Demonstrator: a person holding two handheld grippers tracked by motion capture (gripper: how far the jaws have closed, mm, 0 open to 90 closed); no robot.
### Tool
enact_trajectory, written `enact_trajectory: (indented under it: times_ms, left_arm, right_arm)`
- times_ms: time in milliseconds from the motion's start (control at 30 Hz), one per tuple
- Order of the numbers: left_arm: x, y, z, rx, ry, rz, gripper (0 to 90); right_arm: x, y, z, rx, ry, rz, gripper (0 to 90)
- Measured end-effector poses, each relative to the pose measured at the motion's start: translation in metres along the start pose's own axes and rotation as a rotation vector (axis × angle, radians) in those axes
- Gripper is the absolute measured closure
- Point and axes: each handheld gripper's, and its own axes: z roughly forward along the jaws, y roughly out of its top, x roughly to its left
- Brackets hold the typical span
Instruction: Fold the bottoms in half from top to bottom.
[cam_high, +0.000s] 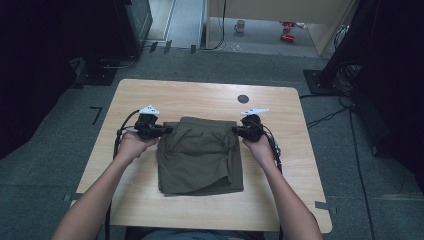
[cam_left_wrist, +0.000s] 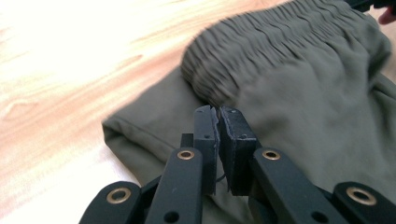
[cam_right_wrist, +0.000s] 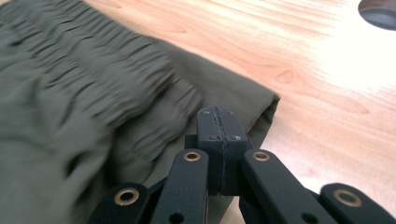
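Observation:
A pair of olive-green shorts (cam_high: 200, 160) lies folded in the middle of the wooden table (cam_high: 200, 92). My left gripper (cam_high: 167, 130) is at the shorts' left side near the elastic waistband, my right gripper (cam_high: 235, 130) at the right side. In the left gripper view the jaws (cam_left_wrist: 218, 112) are pressed together where the gathered waistband (cam_left_wrist: 280, 42) bunches up over a lower layer. In the right gripper view the jaws (cam_right_wrist: 218, 114) are shut at the edge of the raised waistband (cam_right_wrist: 93, 79). The cloth at both tips is blurred, and the pinched part is hidden by the pads.
A dark round hole (cam_high: 243, 98) sits in the tabletop behind the right gripper, also seen as a grey hole (cam_right_wrist: 378, 11) at the top right of the right gripper view. Bare wood surrounds the shorts. Black stands flank the table; a mug (cam_high: 240, 26) stands on the far floor.

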Motion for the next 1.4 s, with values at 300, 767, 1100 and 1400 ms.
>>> enact_trajectory:
  times_ms: [300, 767, 1100, 1400]
  left_arm:
    - [0.015, 0.007, 0.027, 0.03, 0.003, -0.048, 86.4]
    - [0.006, -0.003, 0.053, 0.082, -0.005, -0.001, 89.8]
    - [0.007, -0.002, 0.044, 0.058, -0.055, -0.024, 80.4]
    - [-0.002, 0.0, 0.024, 0.024, -0.046, 0.001, 70.2]
  right_arm:
    - [0.0, -0.001, 0.013, 0.039, 0.014, -0.046, 90.0]
    - [0.005, -0.012, 0.024, 0.032, 0.034, -0.074, 90.0]
    - [0.005, -0.008, 0.022, 0.017, 0.094, -0.024, 76.9]
    - [0.008, -0.007, 0.013, -0.009, 0.125, -0.033, 69.8]
